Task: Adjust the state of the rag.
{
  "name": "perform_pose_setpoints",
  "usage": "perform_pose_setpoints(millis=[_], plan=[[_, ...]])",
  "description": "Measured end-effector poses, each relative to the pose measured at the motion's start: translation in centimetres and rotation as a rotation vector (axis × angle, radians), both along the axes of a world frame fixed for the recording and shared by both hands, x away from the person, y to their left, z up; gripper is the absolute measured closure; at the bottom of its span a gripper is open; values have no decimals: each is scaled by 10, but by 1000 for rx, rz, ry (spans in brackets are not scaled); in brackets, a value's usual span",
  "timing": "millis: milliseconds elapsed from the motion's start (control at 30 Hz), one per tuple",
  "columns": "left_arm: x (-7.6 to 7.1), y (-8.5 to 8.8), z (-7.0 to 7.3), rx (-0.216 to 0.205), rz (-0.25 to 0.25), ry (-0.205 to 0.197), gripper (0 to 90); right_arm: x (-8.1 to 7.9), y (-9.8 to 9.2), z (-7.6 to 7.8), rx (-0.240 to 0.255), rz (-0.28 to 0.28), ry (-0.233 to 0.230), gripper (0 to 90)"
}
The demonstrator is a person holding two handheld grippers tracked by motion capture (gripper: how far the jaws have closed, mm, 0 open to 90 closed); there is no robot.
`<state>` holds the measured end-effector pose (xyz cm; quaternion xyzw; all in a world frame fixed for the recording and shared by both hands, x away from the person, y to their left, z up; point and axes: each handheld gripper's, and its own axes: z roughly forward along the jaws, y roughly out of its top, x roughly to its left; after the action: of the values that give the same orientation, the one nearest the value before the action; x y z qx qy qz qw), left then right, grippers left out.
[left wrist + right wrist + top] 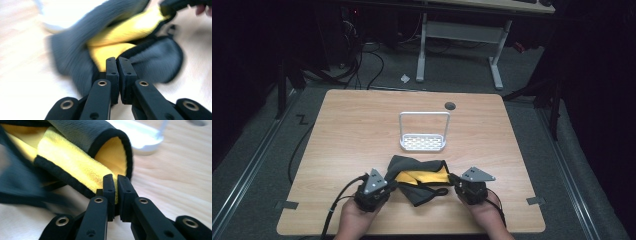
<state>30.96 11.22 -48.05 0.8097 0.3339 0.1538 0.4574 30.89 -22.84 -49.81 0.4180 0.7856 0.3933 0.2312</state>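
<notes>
High view: one cloth (419,177), grey outside, yellow inside, black-edged, crumpled near the front of the table (357,125), just before one white rack (423,142). Two grippers, left gripper (388,186) pinching the cloth's left end, right gripper (453,179) pinching its right end. In the gripper views, both jaw pairs nearly together, clamped on yellow fabric (75,167) by the black hem.
</notes>
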Motion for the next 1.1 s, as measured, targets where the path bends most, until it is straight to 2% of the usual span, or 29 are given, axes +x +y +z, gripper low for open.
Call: perform_pose_setpoints(millis=[33,67,100,133,233,300,367,433,467,533,600,700,833,900,1033,1100], plan=[[2,8,4,-17,20,-7,868,2,-5,1,-3,-12,-10,861],[2,8,4,-17,20,-7,868,3,-10,3,-5,-33,-13,861],[8,26,9,-75,45,0,868,4,-15,3,-7,-52,-17,861],[12,34,10,-98,52,12,867,6,-20,4,-10,-68,-22,861],[23,52,4,-131,89,34,865,13,-34,4,-24,-121,-31,861],[35,59,-10,-126,120,79,859,19,-39,1,-47,-153,-27,861],[46,61,-26,-86,159,124,840,28,-42,-5,-64,-175,-7,859],[53,62,-35,-48,192,161,799,35,-42,-11,-109,-203,3,856],[55,64,-37,-56,197,176,765,37,-43,-13,-105,-209,17,851],[52,67,-33,-83,194,163,756,38,-47,-16,-85,-207,36,814],[44,65,-25,-98,177,138,756,36,-48,-15,-71,-211,41,777],[31,52,-20,-104,119,131,761,31,-51,-11,-42,-211,35,715],[14,21,-22,-101,14,169,754,23,-50,-6,-18,-207,19,683],[3,-1,-24,-59,-48,171,726,18,-49,-2,-9,-193,5,679],[-17,-38,-31,-3,-160,184,680,9,-38,1,-5,-147,-10,677],[-24,-50,-35,61,-193,162,676,7,-31,0,-15,-119,-9,678]])
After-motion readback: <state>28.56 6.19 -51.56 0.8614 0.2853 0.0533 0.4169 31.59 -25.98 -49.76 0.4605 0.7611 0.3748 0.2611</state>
